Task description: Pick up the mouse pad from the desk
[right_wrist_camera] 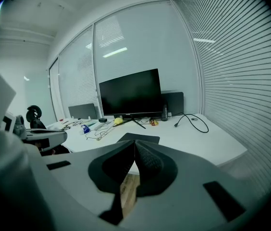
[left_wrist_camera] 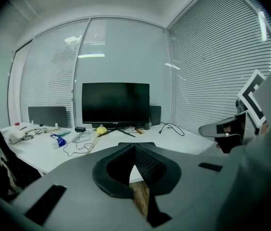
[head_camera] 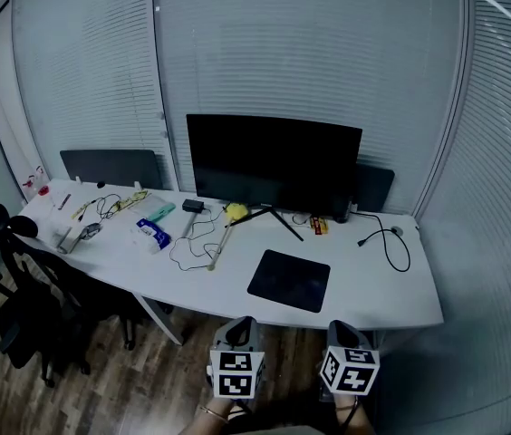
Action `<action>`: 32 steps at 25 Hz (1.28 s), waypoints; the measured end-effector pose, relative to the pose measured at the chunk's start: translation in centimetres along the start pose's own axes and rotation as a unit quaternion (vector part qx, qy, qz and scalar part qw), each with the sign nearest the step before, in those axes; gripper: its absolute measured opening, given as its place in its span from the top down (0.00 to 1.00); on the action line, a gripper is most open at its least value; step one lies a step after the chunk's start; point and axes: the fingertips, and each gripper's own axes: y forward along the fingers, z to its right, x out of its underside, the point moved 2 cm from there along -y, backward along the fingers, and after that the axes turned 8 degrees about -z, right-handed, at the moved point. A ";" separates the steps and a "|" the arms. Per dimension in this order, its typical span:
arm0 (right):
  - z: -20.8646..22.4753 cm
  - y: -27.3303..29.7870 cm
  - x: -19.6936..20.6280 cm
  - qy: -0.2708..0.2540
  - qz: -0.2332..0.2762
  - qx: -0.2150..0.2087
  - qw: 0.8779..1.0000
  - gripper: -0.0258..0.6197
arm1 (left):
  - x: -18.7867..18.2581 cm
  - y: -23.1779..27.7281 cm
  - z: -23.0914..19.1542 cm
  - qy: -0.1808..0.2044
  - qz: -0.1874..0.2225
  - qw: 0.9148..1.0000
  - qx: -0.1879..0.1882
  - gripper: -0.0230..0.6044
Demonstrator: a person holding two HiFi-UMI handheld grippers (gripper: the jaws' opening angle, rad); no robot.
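On the desk (head_camera: 373, 284), the mouse pad (head_camera: 289, 280) lies flat.

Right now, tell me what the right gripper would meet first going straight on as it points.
Probably the mouse pad, near edge first: the shut, empty right gripper lines up with it across the desk front. Nothing shows between, though depth is unclear.
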 end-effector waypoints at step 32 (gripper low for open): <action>1.8 12.7 -9.4 0.009 -0.007 0.044 0.999 0.91 | -8.3 15.5 -6.4 -0.009 0.004 0.999 0.042 0.94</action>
